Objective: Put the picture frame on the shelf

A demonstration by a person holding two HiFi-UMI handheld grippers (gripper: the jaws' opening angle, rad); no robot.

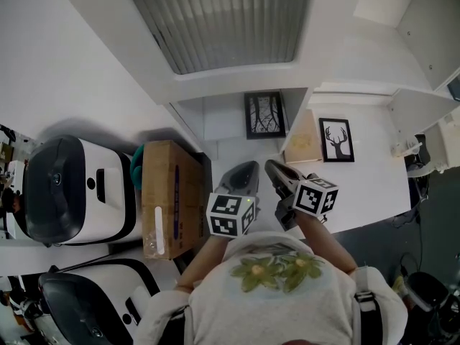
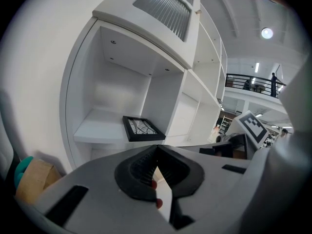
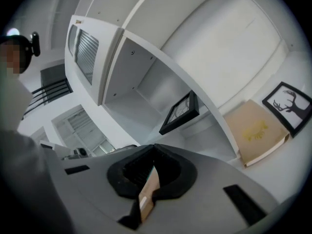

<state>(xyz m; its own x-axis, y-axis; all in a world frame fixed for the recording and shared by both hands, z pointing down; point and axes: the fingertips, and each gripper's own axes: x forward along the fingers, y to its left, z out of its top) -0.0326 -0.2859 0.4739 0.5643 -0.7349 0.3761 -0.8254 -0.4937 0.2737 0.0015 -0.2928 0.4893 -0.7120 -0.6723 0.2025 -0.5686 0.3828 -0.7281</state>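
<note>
White shelf [image 1: 215, 121] at upper centre, picture frame [image 1: 264, 115] lying inside; lower centre, left gripper [image 1: 246, 169] and right gripper [image 1: 277, 171] both closed, empty.

The shelf [image 1: 219, 121] is white. The picture frame [image 1: 264, 115] on it is black, with thin black branches on pale grey. Another frame [image 1: 336, 140] is black, with a black deer head on white. The book [image 1: 305, 139] is tan with a yellow mark. The cardboard box [image 1: 169, 192] is brown. The left gripper [image 1: 250, 167] and right gripper [image 1: 272, 167] are grey, and their cubes have black and white squares.
</note>
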